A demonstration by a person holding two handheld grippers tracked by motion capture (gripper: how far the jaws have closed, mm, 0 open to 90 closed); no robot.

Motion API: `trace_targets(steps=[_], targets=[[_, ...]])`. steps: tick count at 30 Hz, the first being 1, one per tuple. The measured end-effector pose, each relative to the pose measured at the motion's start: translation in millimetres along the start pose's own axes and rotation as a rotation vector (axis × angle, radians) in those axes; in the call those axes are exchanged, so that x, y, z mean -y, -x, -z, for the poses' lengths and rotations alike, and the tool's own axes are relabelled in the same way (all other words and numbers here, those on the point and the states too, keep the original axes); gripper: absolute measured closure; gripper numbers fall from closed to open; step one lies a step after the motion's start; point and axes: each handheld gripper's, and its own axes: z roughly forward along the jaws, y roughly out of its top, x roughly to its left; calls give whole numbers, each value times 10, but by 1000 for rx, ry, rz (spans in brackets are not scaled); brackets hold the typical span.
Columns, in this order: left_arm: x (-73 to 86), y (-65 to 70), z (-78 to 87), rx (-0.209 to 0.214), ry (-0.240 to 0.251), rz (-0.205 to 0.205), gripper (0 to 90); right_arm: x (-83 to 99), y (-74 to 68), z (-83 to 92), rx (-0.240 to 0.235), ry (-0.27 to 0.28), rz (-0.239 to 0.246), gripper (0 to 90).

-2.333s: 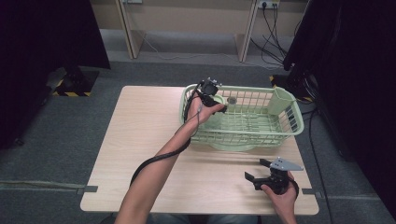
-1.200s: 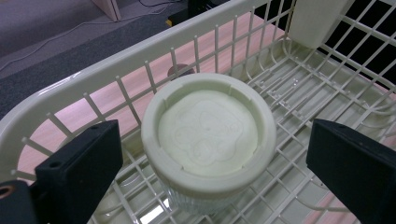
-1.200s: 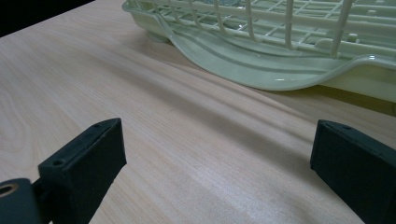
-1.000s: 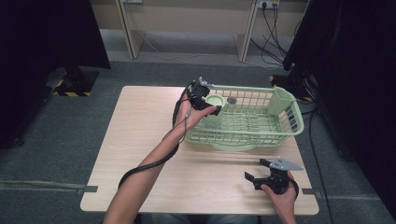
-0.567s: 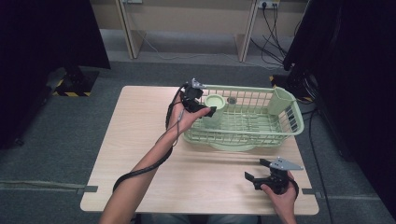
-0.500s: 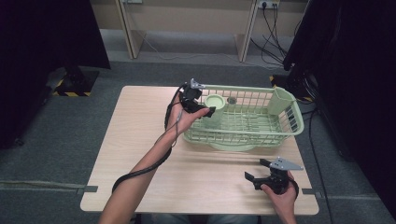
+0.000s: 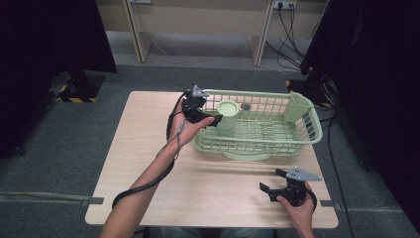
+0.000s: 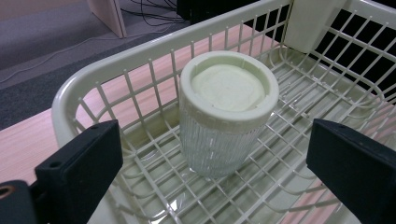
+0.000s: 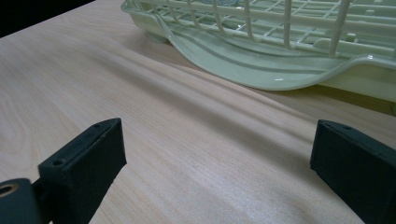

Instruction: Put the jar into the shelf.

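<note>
A ribbed clear jar (image 7: 227, 116) with a pale green lid stands upright in the left end of the green wire basket (image 7: 311, 135). My left gripper (image 7: 204, 113) is open at the basket's left rim, just short of the jar. In the left gripper view the jar (image 8: 228, 112) stands inside the basket wall (image 8: 88, 79), apart from the gripper (image 8: 215, 151), whose jaws are spread wide on either side. My right gripper (image 7: 272, 181) rests open near the table's front right, with bare wood between the jaws of that gripper (image 9: 215, 149).
A green cutlery cup (image 7: 297, 106) hangs at the basket's far right corner. The basket sits on a drip tray (image 9: 261, 70) at the back right of the wooden table (image 7: 143, 163). The left gripper's cable trails along the forearm.
My left gripper has drawn back leftward from over the basket to its left rim, leaving the jar standing inside. The right gripper has stayed put.
</note>
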Motion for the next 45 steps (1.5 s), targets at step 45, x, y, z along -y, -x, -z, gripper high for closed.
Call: trace_targets(steps=[45], targets=[[598, -428, 494, -47, 80, 116, 30, 0, -7, -3, 5, -1, 5, 38]])
